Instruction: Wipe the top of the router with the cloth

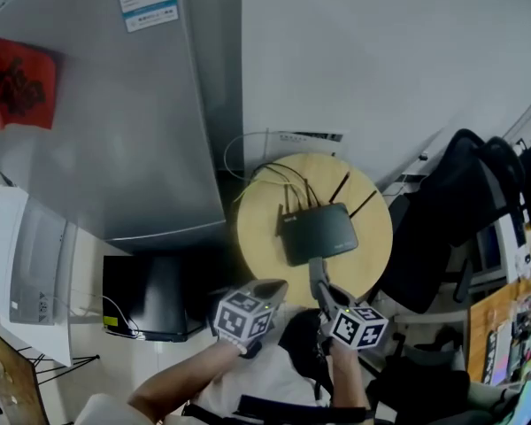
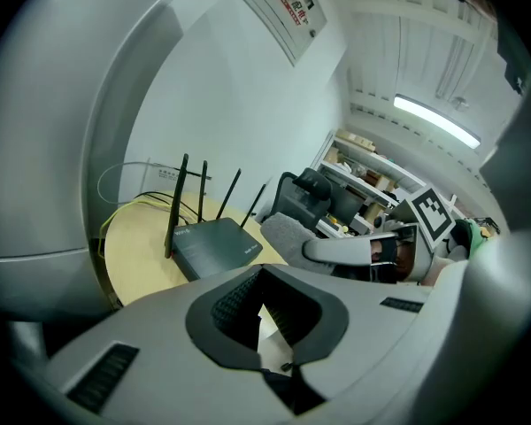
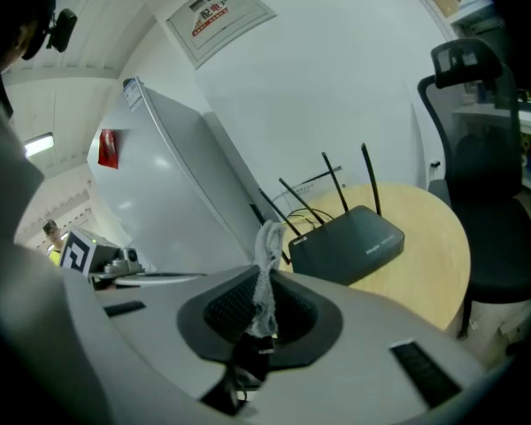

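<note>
A black router (image 1: pixel 319 233) (image 2: pixel 214 244) (image 3: pixel 350 242) with several upright antennas lies on a round wooden table (image 1: pixel 257 237) (image 3: pixel 425 273). My right gripper (image 1: pixel 319 282) (image 3: pixel 266 273) is shut on a grey cloth (image 3: pixel 265 259) (image 2: pixel 288 231) and hovers at the table's near edge, just short of the router. The cloth sticks up edge-on between its jaws. My left gripper (image 1: pixel 277 284) (image 2: pixel 261 273) is shut on nothing, beside the right one and just off the table's near edge.
A tall grey fridge (image 1: pixel 115 131) stands close on the left. A black office chair (image 1: pixel 442 228) (image 3: pixel 478 149) sits right of the table. Yellow and black cables (image 1: pixel 265 175) run behind the router. A dark box (image 1: pixel 150 299) is on the floor.
</note>
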The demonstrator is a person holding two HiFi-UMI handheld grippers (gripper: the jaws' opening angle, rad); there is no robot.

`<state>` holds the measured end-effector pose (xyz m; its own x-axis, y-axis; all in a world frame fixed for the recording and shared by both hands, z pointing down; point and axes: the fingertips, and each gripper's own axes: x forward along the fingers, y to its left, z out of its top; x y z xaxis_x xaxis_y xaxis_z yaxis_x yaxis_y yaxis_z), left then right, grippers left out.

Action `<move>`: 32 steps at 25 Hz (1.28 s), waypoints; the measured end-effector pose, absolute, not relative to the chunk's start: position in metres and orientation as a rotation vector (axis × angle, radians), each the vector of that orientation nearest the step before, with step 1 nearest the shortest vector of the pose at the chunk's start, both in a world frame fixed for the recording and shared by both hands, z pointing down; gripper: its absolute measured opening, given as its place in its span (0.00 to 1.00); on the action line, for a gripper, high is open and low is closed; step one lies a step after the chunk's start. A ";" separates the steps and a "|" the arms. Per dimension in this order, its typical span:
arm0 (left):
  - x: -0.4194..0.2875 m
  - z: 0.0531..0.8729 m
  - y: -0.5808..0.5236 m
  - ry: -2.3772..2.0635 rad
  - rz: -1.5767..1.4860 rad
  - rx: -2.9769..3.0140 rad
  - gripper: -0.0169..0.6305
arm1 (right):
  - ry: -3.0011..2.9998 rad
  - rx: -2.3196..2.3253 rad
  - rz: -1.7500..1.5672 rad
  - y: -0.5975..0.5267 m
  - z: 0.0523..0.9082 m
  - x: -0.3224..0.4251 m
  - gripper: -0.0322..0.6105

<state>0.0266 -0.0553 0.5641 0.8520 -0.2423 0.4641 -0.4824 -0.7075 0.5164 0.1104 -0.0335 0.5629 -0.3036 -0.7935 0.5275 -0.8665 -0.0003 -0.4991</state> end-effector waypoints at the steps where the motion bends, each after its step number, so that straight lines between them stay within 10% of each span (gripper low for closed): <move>1: 0.028 0.565 -0.060 -0.539 0.479 2.369 0.02 | -2.152 1.771 1.192 -0.044 0.567 0.113 0.11; 32: 0.054 0.615 -0.151 -0.908 0.446 2.144 0.02 | -1.960 1.158 1.017 -0.235 0.696 0.103 0.11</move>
